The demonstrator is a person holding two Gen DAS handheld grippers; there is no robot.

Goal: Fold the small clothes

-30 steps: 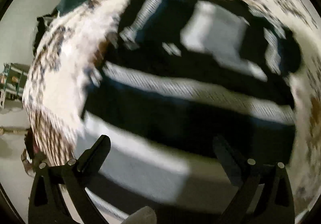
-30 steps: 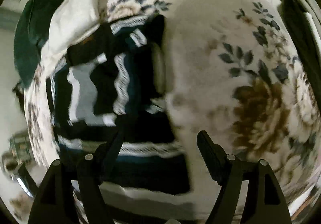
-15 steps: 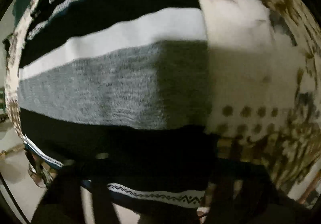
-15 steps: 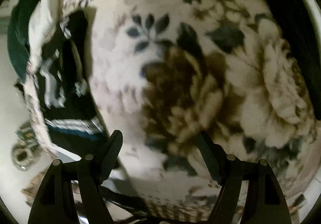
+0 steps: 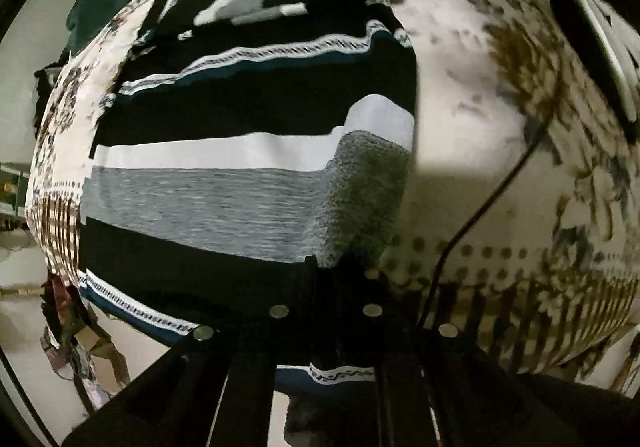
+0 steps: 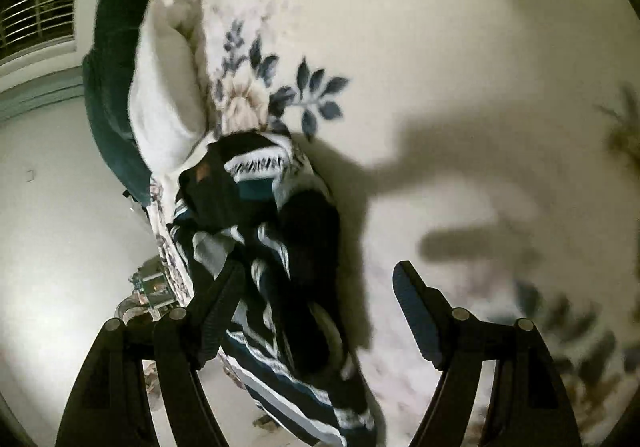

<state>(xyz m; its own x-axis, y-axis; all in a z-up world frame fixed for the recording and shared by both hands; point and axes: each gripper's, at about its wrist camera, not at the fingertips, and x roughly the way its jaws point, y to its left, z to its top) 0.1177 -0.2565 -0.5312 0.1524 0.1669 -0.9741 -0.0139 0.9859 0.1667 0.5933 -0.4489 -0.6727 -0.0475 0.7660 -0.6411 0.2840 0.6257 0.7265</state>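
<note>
A knit sweater [image 5: 248, 119] striped black, white, grey and teal lies spread on a floral bedspread [image 5: 472, 119]. My left gripper [image 5: 334, 267] points steeply down at the sweater's near right edge. Its jaws are closing together on the fabric, and the grey band bulges up just beyond them. In the right wrist view the sweater [image 6: 308, 231] looks bunched along the bed's left edge. My right gripper [image 6: 318, 271] hovers open over it. The left finger is over the knit, the right finger over bare bedspread [image 6: 460, 87], and nothing is gripped between them.
A dark green cushion [image 6: 108, 95] and a white pillow [image 6: 164, 95] sit at the bed's far left end. A thin black cable [image 5: 484, 203] crosses the spread right of the sweater. A black-and-white item [image 5: 592, 47] lies at the far right. The bed edge drops to the floor [image 6: 60, 247].
The left gripper slid to the sweater's right edge and went from wide open to shut on the fabric. The right gripper swung out over the floral spread, then to the sweater's far end, still open.
</note>
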